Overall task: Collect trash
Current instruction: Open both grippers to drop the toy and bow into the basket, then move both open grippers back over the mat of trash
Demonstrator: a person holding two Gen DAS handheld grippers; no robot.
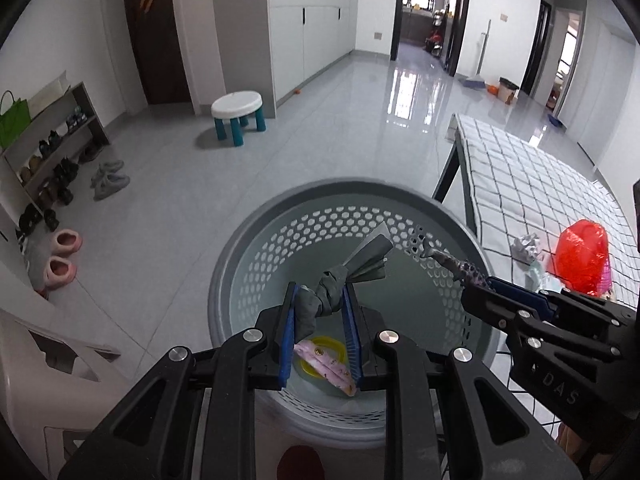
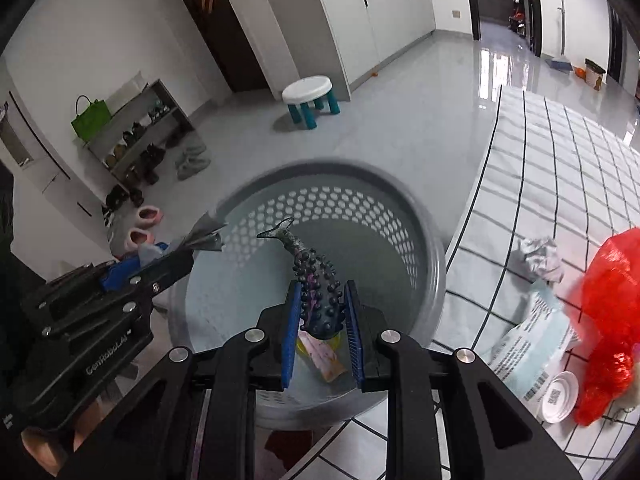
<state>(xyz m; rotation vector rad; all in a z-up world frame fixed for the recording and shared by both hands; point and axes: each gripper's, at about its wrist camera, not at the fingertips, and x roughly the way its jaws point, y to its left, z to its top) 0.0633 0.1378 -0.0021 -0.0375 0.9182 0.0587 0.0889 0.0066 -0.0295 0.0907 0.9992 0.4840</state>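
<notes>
My left gripper (image 1: 319,300) is shut on a knotted grey plastic bag (image 1: 332,292) and holds it over the grey perforated trash basket (image 1: 280,216). My right gripper (image 2: 322,300) is shut on a dark studded fish-shaped toy (image 2: 316,284) over the same basket (image 2: 400,200). A pink wrapper (image 1: 328,368) and a yellow ring (image 1: 340,346) lie on the basket's bottom. The right gripper also shows in the left wrist view (image 1: 486,284), and the left gripper in the right wrist view (image 2: 176,250).
A checked tablecloth table (image 2: 560,168) stands right of the basket with crumpled grey paper (image 2: 538,258), a red plastic bag (image 2: 612,312), a printed packet (image 2: 532,344) and a white lid (image 2: 560,396). Pink slippers (image 1: 60,256), a shoe rack (image 1: 52,148) and a stool (image 1: 238,112) stand left.
</notes>
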